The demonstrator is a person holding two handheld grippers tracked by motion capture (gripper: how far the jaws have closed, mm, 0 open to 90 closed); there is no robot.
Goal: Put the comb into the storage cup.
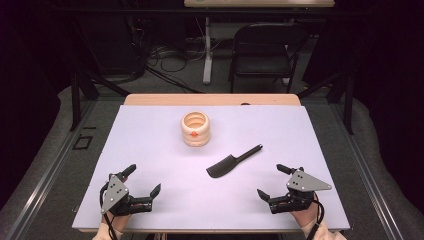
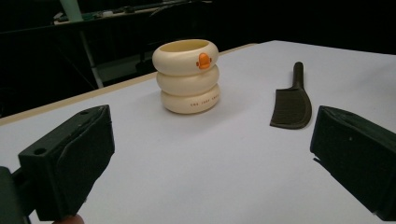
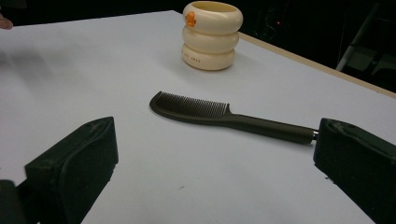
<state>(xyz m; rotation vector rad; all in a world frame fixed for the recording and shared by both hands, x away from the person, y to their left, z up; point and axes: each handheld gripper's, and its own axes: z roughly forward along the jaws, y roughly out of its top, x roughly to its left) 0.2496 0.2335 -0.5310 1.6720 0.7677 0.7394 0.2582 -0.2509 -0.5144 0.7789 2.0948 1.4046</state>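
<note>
A cream ringed cup point(image 1: 195, 129) point(image 2: 187, 76) point(image 3: 211, 34) with a small orange mark stands upright at the middle of the white mat. A black comb point(image 1: 233, 162) point(image 2: 292, 101) point(image 3: 224, 115) lies flat to its right and nearer me, handle pointing away to the right. My left gripper point(image 1: 143, 182) point(image 2: 210, 163) rests at the front left, jaws wide open with nothing between them. At the front right my right gripper point(image 1: 273, 183) point(image 3: 215, 172) also stands open and empty, a short way from the comb.
The white mat point(image 1: 150, 150) covers a wooden table point(image 1: 210, 99). Behind the table stand a black folding chair point(image 1: 265, 47), a white post point(image 1: 207, 50) and floor cables point(image 1: 165, 57). Black frame legs point(image 1: 75, 95) flank both sides.
</note>
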